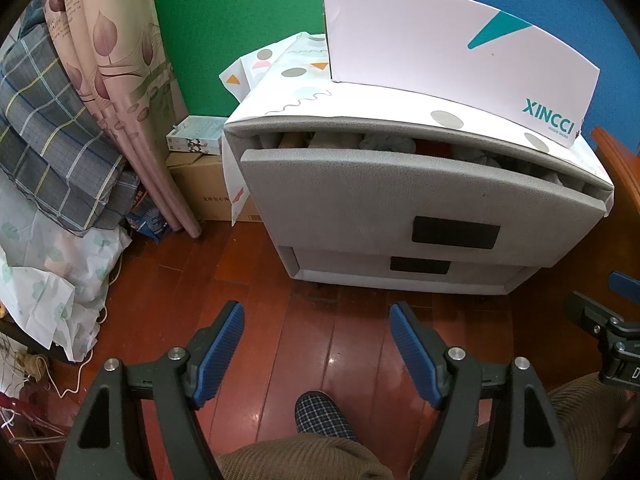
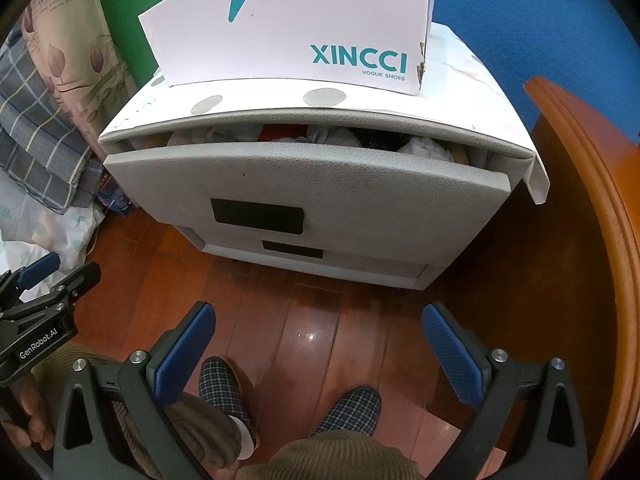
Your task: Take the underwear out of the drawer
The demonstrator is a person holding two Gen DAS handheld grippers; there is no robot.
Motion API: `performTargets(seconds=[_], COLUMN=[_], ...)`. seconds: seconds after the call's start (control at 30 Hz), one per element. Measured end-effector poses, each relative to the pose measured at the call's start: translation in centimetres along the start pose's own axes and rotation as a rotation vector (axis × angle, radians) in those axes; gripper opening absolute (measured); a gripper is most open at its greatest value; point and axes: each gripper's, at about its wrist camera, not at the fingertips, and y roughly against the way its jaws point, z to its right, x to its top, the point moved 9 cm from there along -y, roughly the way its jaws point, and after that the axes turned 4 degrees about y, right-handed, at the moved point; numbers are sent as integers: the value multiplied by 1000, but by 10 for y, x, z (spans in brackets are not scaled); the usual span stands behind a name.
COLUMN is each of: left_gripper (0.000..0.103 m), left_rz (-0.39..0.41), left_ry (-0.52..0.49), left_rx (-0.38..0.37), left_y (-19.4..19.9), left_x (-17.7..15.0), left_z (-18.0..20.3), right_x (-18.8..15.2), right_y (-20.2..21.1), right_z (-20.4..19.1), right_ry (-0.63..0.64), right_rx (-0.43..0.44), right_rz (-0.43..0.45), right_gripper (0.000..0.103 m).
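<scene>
Both tongs, left [image 1: 316, 344] and right [image 2: 318, 344], spread, empty; top drawer [image 1: 420, 200] ajar, clothes [image 2: 340, 138] inside

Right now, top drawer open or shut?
Partly open: the top drawer front stands out from the cabinet, with clothes visible in the gap.

Wood floor, cabinet standing on it.

Red-brown plank floor [image 1: 320, 332], glossy. A grey two-drawer cabinet [image 1: 420, 208] stands on it against the green and blue wall; top drawer [image 2: 304, 184] ajar, clothes [image 2: 328, 136] showing in the gap. A patterned sheet [image 1: 304, 92] covers the cabinet top, with a white shoe box [image 1: 440, 52] on it. On the floor left of the cabinet: a cardboard box [image 1: 208, 192] bearing a small white box [image 1: 196, 140], and a heap of bedding [image 1: 56, 168]. Two plaid slippers [image 2: 352, 404] rest on the planks.
</scene>
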Motion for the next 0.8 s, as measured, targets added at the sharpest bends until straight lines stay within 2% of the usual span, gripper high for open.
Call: performTargets(seconds=[0.5,0.8], left_gripper=[77,77], left_rz=[-3,-14], left_ry=[3,36], left_rx=[-1,-28], left_y=[-1,-1], left_x=[-1,0], left_z=[-1,-2], right_x=[1,2], right_y=[1,3], right_z=[-1,2], right_ry=[-7,-25], right_rx=[9,25], right_rz=[0,1], right_gripper=[102,102])
